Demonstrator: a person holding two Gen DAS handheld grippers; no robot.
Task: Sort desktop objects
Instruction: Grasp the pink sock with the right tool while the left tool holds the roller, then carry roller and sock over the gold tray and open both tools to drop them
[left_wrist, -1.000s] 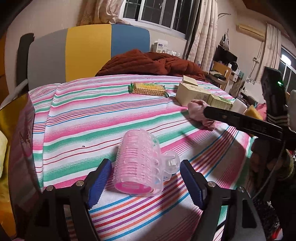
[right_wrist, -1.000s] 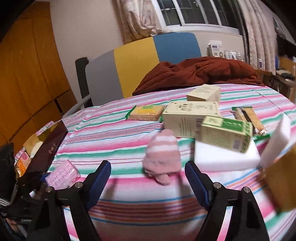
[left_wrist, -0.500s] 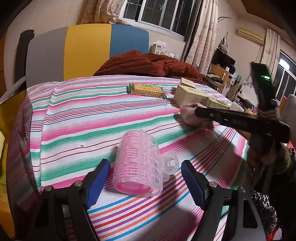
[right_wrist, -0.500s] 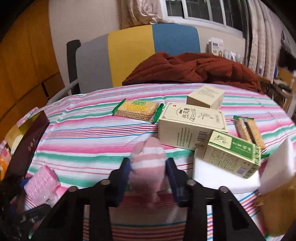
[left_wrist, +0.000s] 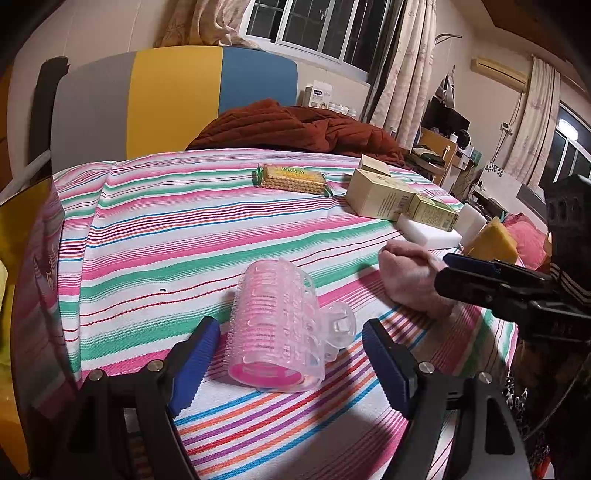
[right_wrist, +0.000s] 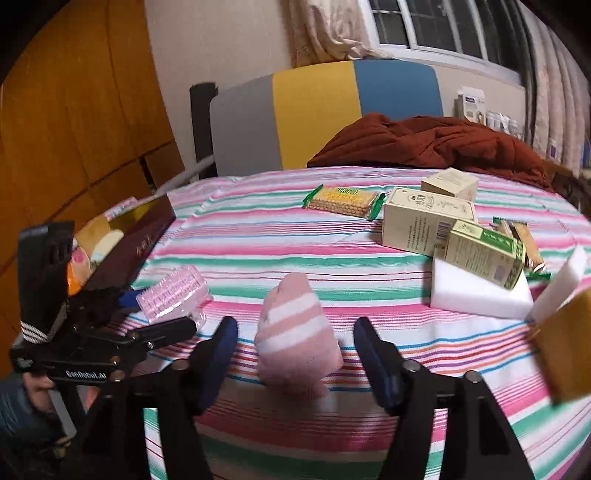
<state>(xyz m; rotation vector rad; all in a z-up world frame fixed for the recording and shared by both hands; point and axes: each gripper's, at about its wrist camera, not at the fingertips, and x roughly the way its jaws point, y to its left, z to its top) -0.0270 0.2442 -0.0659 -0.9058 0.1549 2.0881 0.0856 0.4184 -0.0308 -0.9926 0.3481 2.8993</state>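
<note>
A pink hair roller with a clear clip (left_wrist: 280, 328) lies on the striped tablecloth between the open fingers of my left gripper (left_wrist: 291, 354); neither finger touches it. It also shows in the right wrist view (right_wrist: 173, 295). A pink and white striped sock (right_wrist: 295, 332) lies between the open fingers of my right gripper (right_wrist: 295, 350), with gaps on both sides. In the left wrist view the sock (left_wrist: 410, 277) sits at the tip of the right gripper (left_wrist: 476, 277).
A biscuit pack (right_wrist: 343, 201), several cream and green boxes (right_wrist: 424, 221), white sponges (right_wrist: 480, 291) and a yellow sponge (right_wrist: 565, 354) lie right and behind. A dark open box (right_wrist: 125, 251) with items stands at the left table edge. A brown blanket (right_wrist: 436, 144) lies behind.
My right gripper was shut on the sock half a second ago; it has carried it left toward the roller and opened. My left gripper has stayed open around the roller.
</note>
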